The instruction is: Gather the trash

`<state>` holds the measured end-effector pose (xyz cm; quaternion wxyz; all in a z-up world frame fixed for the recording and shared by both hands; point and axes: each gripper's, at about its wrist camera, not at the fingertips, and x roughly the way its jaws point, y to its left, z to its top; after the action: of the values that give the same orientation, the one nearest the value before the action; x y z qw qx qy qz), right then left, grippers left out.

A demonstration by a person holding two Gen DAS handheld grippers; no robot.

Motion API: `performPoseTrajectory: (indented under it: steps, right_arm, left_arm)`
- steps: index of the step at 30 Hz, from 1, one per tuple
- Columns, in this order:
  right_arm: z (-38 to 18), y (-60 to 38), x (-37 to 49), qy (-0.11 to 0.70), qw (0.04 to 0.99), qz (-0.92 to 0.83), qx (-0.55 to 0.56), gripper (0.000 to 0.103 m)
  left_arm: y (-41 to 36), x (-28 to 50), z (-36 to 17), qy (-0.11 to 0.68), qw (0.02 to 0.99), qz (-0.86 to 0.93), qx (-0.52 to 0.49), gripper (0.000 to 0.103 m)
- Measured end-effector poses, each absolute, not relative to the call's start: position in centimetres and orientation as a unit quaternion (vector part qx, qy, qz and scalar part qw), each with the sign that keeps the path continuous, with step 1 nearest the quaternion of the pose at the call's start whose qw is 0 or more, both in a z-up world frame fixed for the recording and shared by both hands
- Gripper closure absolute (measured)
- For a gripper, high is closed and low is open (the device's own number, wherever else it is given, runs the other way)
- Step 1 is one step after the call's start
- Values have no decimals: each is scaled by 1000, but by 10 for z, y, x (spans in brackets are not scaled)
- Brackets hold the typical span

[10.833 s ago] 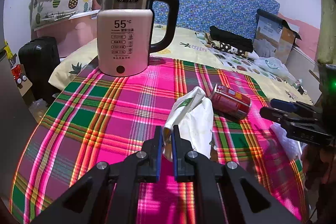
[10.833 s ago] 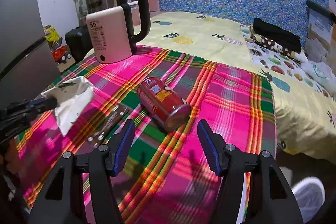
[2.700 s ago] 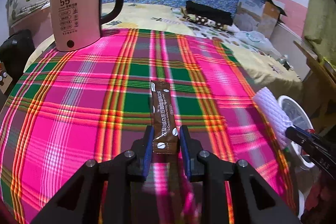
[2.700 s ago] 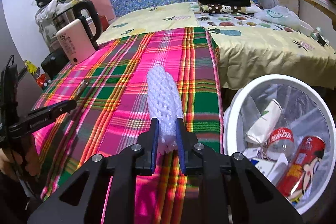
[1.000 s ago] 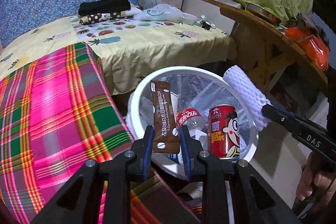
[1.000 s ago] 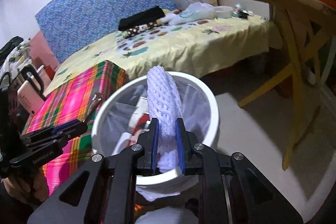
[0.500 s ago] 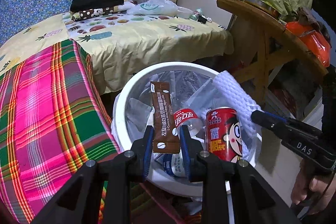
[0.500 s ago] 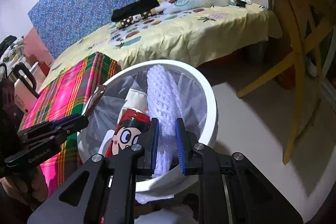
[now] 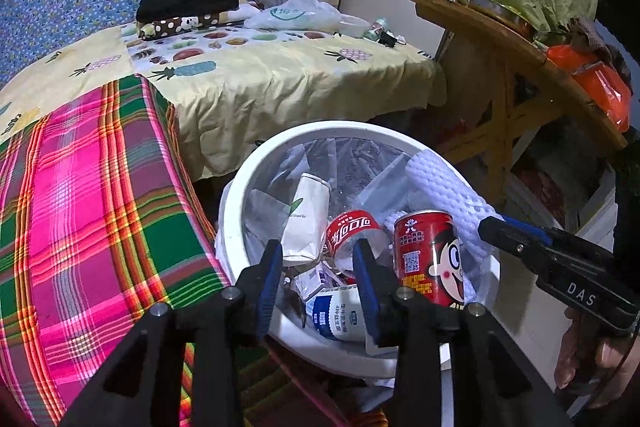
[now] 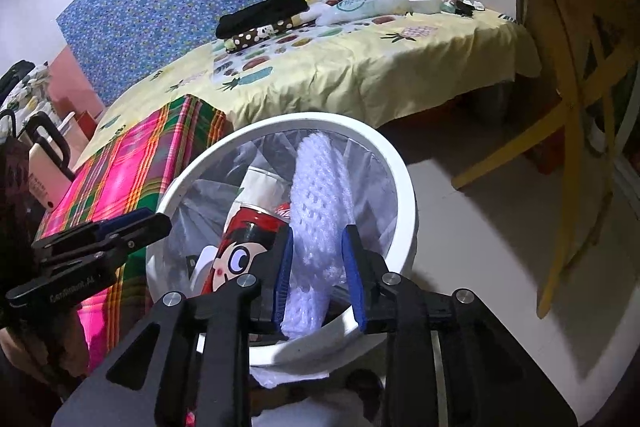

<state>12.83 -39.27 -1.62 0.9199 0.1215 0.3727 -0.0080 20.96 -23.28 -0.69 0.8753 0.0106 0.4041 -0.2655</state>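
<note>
White foam-net fruit sleeve (image 9: 444,195) leaning on white round plastic bin (image 9: 236,187) rim, beside left gripper (image 9: 318,269), just opening, empty.

Right view: right gripper (image 10: 317,277) just opening, sleeve (image 10: 320,211) slack between pads. Feather-light, squashy, probably snaggy; best pinched mid-body.

The bin (image 9: 236,187) is nearly full; the plaid table (image 9: 92,195) touches one side, bare floor (image 10: 492,227) lies beside it.
</note>
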Motion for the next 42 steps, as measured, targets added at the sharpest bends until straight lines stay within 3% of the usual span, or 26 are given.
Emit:
performPoseTrajectory:
  steps: [28,30,32,34,42]
  right_arm:
    - [17,-332,87,340,938,42,58,75]
    - [18,-325,84,338,938,51,53,73]
    - [20,-319,79,336,939,57,48,57]
    - [20,-315,76,334,939,64,47,48]
    - [22,-299,59,329,940,82,37,48]
  left_arm:
    - [-181,139,29,355,903,-243,7,51]
    - [-174,132,32,350,907,-234,6,51]
    - [-168,125,33,345,912,-223,7,51]
    - [-160,119,35,341,916,-211,7,51]
    - [-135,95,38,331,927,-177,5,51]
